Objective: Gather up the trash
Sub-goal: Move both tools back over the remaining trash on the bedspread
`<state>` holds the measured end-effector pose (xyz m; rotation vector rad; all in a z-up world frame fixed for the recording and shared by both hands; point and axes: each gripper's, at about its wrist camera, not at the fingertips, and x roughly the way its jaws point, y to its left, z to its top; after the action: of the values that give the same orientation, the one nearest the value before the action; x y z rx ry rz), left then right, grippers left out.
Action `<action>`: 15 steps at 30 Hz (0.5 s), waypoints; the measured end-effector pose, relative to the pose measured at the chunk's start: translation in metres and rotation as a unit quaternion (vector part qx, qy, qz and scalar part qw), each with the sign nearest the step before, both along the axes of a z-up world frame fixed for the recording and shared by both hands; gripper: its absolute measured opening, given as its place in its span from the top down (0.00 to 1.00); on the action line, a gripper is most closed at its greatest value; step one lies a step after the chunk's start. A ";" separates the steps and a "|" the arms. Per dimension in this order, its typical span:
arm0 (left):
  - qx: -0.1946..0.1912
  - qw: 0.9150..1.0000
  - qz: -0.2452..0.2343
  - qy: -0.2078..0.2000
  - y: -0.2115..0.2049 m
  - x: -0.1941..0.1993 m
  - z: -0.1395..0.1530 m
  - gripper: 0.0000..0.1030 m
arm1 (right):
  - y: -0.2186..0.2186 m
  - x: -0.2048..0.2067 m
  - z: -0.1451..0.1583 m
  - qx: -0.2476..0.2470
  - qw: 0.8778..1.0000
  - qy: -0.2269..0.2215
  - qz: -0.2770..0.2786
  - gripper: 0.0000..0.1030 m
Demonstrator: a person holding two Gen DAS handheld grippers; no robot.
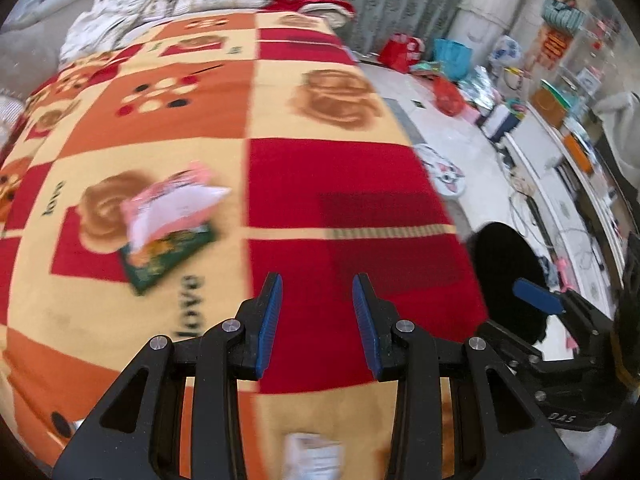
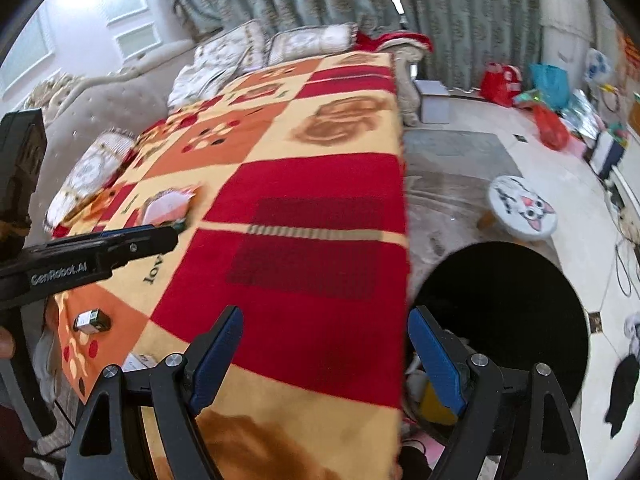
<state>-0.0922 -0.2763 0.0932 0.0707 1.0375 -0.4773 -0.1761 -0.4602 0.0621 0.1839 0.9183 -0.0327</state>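
The left hand-held gripper (image 1: 317, 312) is held over the red square of the patchwork blanket (image 1: 224, 120) on the bed, its blue pads set narrowly apart with nothing between them. A pink wrapper (image 1: 172, 204) is seen at ten o'clock from it, lying on top of a green packet (image 1: 168, 258). A blurred white scrap (image 1: 314, 456) is glimpsed at six o'clock, under the gripper's frame. The right hand-held gripper (image 2: 326, 356) is spread wide and empty over the blanket's edge. At three o'clock from it, on the floor beside the bed, the black-lined bin (image 2: 504, 312) is found. A small dark box (image 2: 91, 321) is spotted on the blanket at nine o'clock.
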 end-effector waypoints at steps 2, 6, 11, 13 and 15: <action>0.008 1.000 0.014 0.002 0.019 0.009 -0.005 0.66 | 0.011 0.010 -0.005 0.000 1.000 0.012 0.013 0.20; 0.025 0.999 0.043 0.009 0.058 0.031 -0.021 0.66 | 0.029 0.026 -0.016 0.010 0.999 0.030 0.035 0.20; 0.058 0.992 0.110 0.012 0.105 0.072 -0.045 0.66 | 0.043 0.038 -0.024 0.028 0.998 0.039 0.049 0.20; 0.068 0.988 0.136 0.019 0.120 0.091 -0.055 0.66 | 0.041 0.042 -0.027 0.049 0.997 0.040 0.043 0.20; 0.072 0.985 0.153 0.025 0.131 0.106 -0.063 0.66 | 0.038 0.046 -0.029 0.066 0.996 0.044 0.038 0.20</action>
<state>0.0138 -0.1456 0.0303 0.0275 1.1094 -0.1249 -0.1306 -0.4219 0.0330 0.2711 1.0156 0.0909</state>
